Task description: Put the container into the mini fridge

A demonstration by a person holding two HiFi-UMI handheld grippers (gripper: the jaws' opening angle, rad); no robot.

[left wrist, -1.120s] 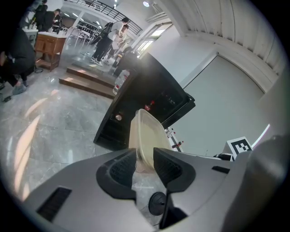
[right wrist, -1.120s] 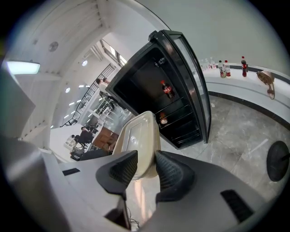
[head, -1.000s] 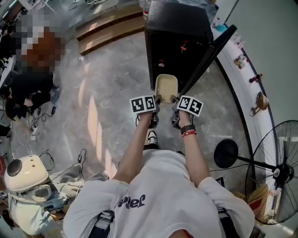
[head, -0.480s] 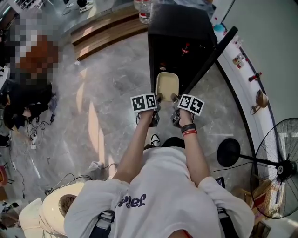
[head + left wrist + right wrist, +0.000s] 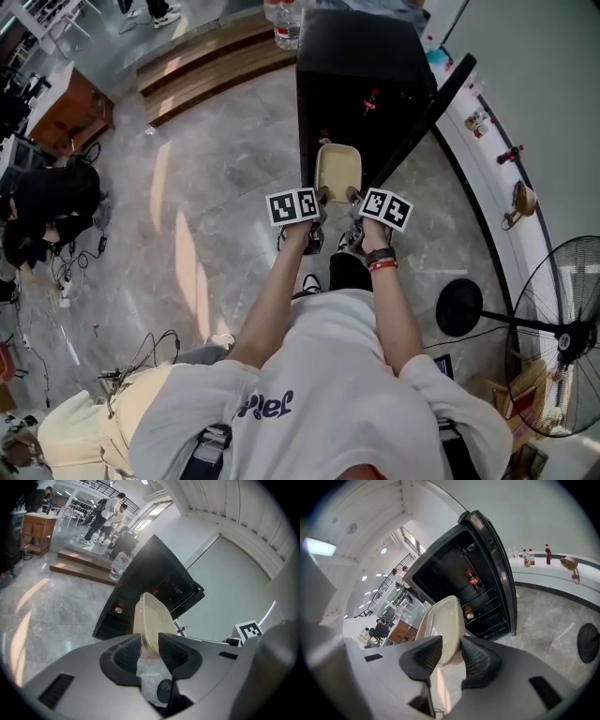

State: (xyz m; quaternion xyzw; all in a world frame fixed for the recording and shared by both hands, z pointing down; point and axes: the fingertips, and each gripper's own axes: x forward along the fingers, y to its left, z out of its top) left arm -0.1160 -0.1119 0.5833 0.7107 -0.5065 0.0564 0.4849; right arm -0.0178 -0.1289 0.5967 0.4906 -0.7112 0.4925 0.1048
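A cream plastic container (image 5: pixel 337 172) with a lid is held out in front of the open black mini fridge (image 5: pixel 361 84). My left gripper (image 5: pixel 319 199) is shut on its near left rim and my right gripper (image 5: pixel 354 199) is shut on its near right rim. In the left gripper view the container (image 5: pixel 151 625) stands edge-on between the pads. In the right gripper view the container (image 5: pixel 443 625) sits between the pads, with the mini fridge (image 5: pixel 468 585) open behind it. A cola bottle (image 5: pixel 473 580) stands on an upper shelf inside.
The fridge door (image 5: pixel 424 111) swings open to the right. A white curved counter (image 5: pixel 506 202) with small bottles runs along the right. A floor fan (image 5: pixel 553 342) stands at the lower right. Wooden steps (image 5: pixel 211 56) lie at the far left, and a person sits at the left.
Both grippers and the container edged slightly forward toward the fridge. A person with a cream backpack moved along the bottom left of the head view.
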